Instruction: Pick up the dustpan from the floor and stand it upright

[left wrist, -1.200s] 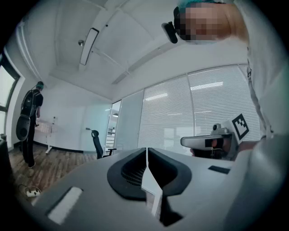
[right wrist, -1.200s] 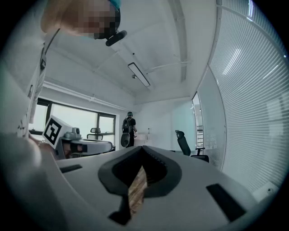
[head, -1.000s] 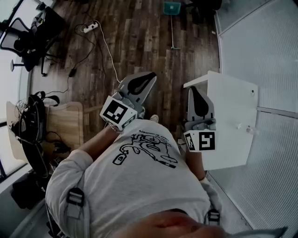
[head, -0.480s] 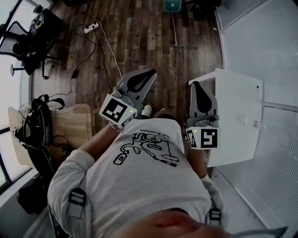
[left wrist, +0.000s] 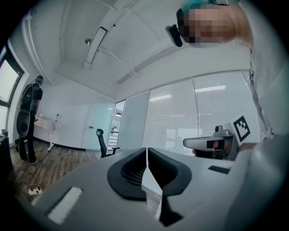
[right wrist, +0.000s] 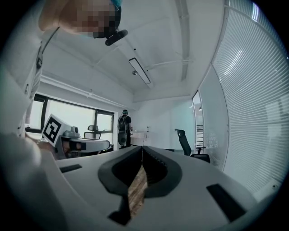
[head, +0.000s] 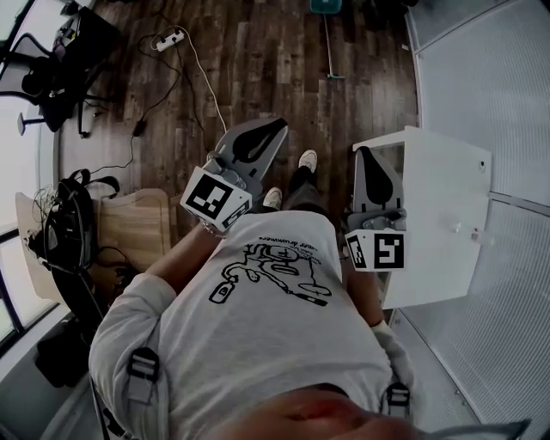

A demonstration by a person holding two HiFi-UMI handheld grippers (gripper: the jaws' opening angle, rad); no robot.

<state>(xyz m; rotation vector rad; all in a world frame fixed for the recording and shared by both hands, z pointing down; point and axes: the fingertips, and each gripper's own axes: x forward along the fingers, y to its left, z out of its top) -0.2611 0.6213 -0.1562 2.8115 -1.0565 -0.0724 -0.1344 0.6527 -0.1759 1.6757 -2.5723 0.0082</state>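
The dustpan [head: 325, 6] is a teal pan lying on the dark wood floor at the top edge of the head view, partly cut off, with its thin long handle [head: 329, 47] running toward me. My left gripper [head: 278, 129] and right gripper [head: 365, 155] are held level in front of my chest, far short of the dustpan. In the left gripper view the left gripper [left wrist: 146, 151] has its jaws together with nothing between them. The right gripper [right wrist: 142, 149] looks the same in its own view, shut and empty. Neither gripper view shows the dustpan.
A white cabinet [head: 447, 215] stands close on the right, beside the right gripper. A power strip [head: 169, 39] with its cable lies on the floor at upper left. Office chairs [head: 39, 77] and a wooden board [head: 129, 228] stand on the left. My shoes [head: 307, 160] show below the grippers. Another person [right wrist: 123, 131] stands far off.
I have stepped forward: both grippers moved ahead over the floor, still shut. A shoe has come into view, and the dustpan has slid toward the top edge.
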